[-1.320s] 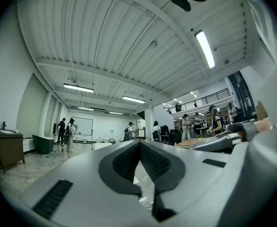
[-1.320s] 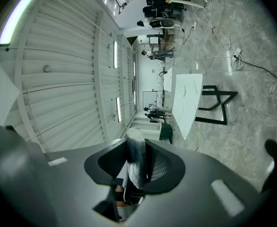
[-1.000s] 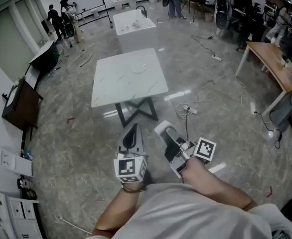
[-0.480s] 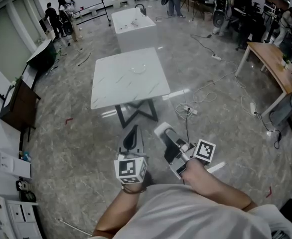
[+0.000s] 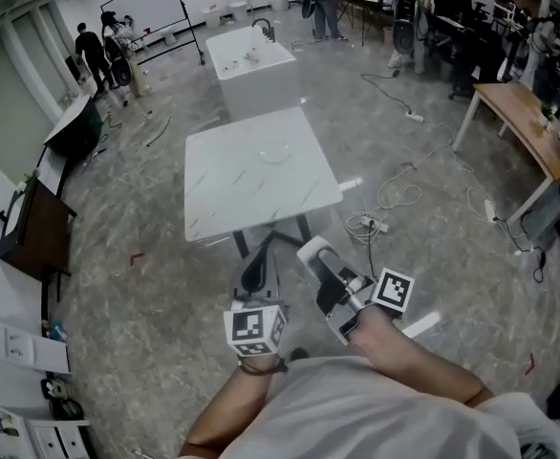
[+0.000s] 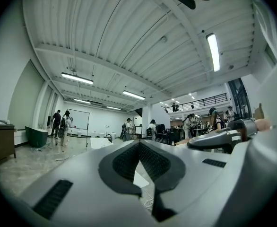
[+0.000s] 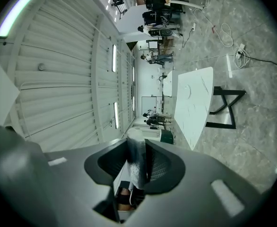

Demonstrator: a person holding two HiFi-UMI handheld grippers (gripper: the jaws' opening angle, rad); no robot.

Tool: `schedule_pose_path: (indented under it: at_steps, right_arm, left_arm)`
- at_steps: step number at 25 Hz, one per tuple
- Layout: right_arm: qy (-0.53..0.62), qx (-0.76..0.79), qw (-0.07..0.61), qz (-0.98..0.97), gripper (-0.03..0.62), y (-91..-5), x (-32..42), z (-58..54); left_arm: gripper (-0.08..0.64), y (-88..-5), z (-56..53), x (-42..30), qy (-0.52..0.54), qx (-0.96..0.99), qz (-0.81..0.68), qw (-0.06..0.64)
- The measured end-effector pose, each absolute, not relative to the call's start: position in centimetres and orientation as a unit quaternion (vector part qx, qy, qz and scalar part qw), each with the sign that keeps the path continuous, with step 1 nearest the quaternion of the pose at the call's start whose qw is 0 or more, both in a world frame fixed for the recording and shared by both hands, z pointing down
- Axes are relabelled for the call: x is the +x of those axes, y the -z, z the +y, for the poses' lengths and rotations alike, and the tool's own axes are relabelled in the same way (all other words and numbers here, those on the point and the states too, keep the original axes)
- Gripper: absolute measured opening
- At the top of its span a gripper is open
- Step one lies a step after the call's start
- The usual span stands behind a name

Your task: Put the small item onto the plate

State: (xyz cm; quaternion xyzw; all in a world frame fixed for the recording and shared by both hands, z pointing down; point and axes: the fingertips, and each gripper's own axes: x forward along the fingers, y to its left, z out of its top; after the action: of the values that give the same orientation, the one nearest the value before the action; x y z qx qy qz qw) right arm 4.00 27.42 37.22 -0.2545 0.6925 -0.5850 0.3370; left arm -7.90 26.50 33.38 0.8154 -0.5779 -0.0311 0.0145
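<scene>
Right gripper view: pale cylindrical item [image 7: 137, 160]

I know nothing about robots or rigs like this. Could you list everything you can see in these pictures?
table: one, white marbled top, dark legs, middle of the floor ahead
plate: one, pale and faint, on the table's far half
sink unit: one, white, behind the table
whiteboard: one, white, far left
desk: one, wooden top, right edge
cabinet: one, dark, by the left wall
cables: several, white, on the grey floor right of the table
people: several, mostly dark clothes, far end of the room
small item: one, white, between the right gripper's jaws
left gripper: one, grey, jaws together, empty
right gripper: one, grey, closed on the small item
</scene>
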Motion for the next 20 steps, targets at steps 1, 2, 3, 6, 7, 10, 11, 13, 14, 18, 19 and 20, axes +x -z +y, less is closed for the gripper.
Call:
schedule_pose_path:
  at_steps: [1, 2, 3, 6, 7, 10, 11, 13, 14, 18, 19, 20]
  right_arm:
    - [0.583, -0.256, 0.34, 0.692, 0.101, -36.9, 3.2, 26.6]
    - [0.581, -0.258, 0.344, 0.691, 0.101, -36.7, 2.4, 25.9]
    - [0.581, -0.259, 0.347, 0.689, 0.101, -36.5, 1.6, 25.3]
    - [0.58, -0.264, 0.351, 0.686, 0.101, -36.6, -0.5, 23.4]
    - [0.579, -0.266, 0.349, 0.687, 0.101, -36.7, -1.0, 22.8]
    - [0.578, -0.272, 0.346, 0.687, 0.101, -37.0, -2.0, 21.1]
    - [0.577, -0.274, 0.346, 0.687, 0.101, -37.1, -2.1, 20.6]
    - [0.577, -0.277, 0.345, 0.687, 0.101, -37.2, -2.1, 19.5]
    - [0.577, -0.278, 0.343, 0.687, 0.101, -37.2, -2.2, 18.8]
    - [0.581, -0.277, 0.329, 0.691, 0.101, -38.2, -3.1, 15.8]
    - [0.584, -0.274, 0.328, 0.69, 0.101, -38.4, -3.3, 14.8]
    - [0.586, -0.271, 0.327, 0.69, 0.101, -38.5, -3.4, 13.6]
  left_arm:
    - [0.008, -33.2, 25.7, -8.6, 0.03, 0.818, -0.574, 0.015]
    - [0.008, -33.1, 24.9, -9.3, 0.029, 0.821, -0.57, 0.015]
    - [0.008, -33.0, 24.2, -9.9, 0.029, 0.824, -0.566, 0.014]
    - [0.008, -32.9, 22.1, -11.2, 0.028, 0.835, -0.55, 0.01]
    - [0.008, -32.9, 21.3, -11.6, 0.028, 0.837, -0.546, 0.009]
    - [0.008, -32.8, 19.2, -12.5, 0.032, 0.839, -0.542, 0.016]
    - [0.008, -32.9, 18.6, -12.6, 0.033, 0.841, -0.54, 0.02]
    - [0.008, -33.2, 17.5, -12.4, 0.032, 0.844, -0.535, 0.025]
    - [0.008, -33.3, 16.8, -12.3, 0.031, 0.845, -0.533, 0.026]
    - [0.008, -34.0, 13.6, -13.2, 0.028, 0.839, -0.543, 0.028]
    - [0.008, -34.1, 12.7, -13.4, 0.028, 0.836, -0.548, 0.026]
    - [0.008, -34.1, 11.6, -13.6, 0.028, 0.833, -0.552, 0.024]
